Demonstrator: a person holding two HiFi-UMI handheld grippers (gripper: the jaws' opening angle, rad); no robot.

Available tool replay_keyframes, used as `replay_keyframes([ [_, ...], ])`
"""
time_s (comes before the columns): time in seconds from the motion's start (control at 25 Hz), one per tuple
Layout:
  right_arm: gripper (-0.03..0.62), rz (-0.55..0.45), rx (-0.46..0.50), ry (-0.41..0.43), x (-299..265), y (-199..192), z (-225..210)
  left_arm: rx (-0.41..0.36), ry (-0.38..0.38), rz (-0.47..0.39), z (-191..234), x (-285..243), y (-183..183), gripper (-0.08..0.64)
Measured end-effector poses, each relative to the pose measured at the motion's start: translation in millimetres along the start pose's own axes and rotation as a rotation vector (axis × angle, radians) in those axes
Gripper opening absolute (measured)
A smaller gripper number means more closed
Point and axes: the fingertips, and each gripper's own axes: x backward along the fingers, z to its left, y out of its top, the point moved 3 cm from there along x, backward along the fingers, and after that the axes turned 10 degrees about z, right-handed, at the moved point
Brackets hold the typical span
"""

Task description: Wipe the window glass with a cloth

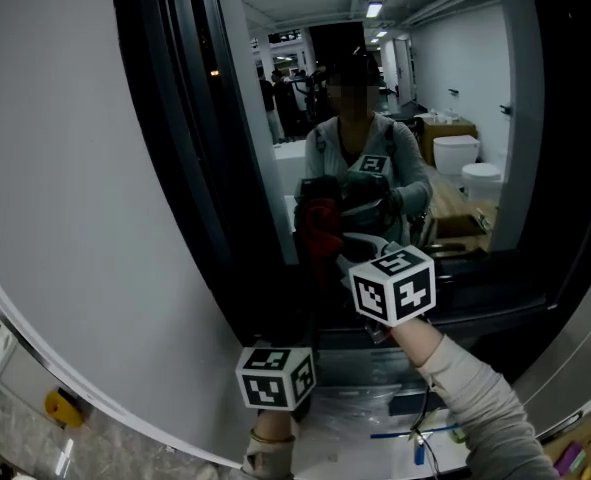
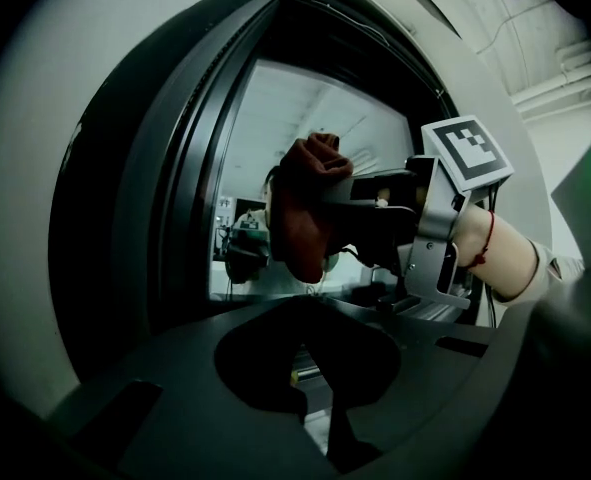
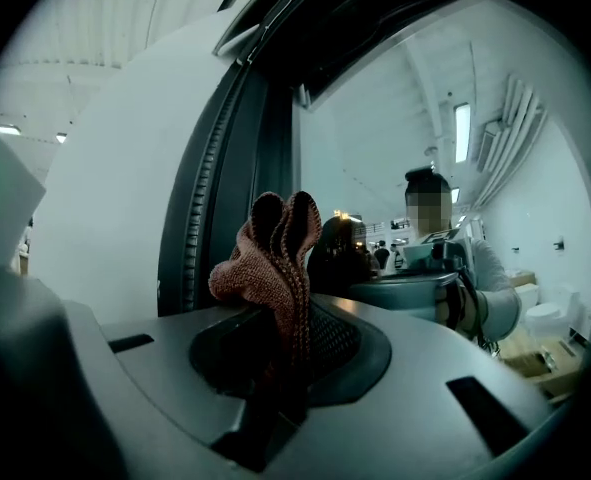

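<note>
A red-brown knitted cloth (image 1: 319,226) is bunched against the window glass (image 1: 445,118), low at its left side. My right gripper (image 1: 337,253) is shut on it. In the right gripper view the cloth (image 3: 275,253) stands up from between the jaws, next to the dark window frame (image 3: 230,198). The left gripper view shows the right gripper (image 2: 327,204) side-on, pressing the cloth (image 2: 303,213) towards the glass (image 2: 305,118). My left gripper (image 1: 283,340) hangs lower, under the sill, with its jaws dark and together and nothing in them (image 2: 310,378). The glass mirrors the person.
A wide black frame (image 1: 195,168) runs along the glass's left side, with a pale wall (image 1: 65,168) beyond it. Below the sill lie a blue pen (image 1: 415,435), a cable and clear plastic. A yellow object (image 1: 63,405) sits at lower left.
</note>
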Motion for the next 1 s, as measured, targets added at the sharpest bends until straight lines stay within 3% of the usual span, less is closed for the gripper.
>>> replay_keyframes([
  [0.52,0.052,0.029,0.004,-0.007,-5,-7,-11,-0.003,0.009,-0.004,5,-2,3,0.005],
  [1.0,0.052,0.032,-0.017,-0.109,45,-16,-52,-0.032,-0.061,0.0,-24,-15,7,0.005],
])
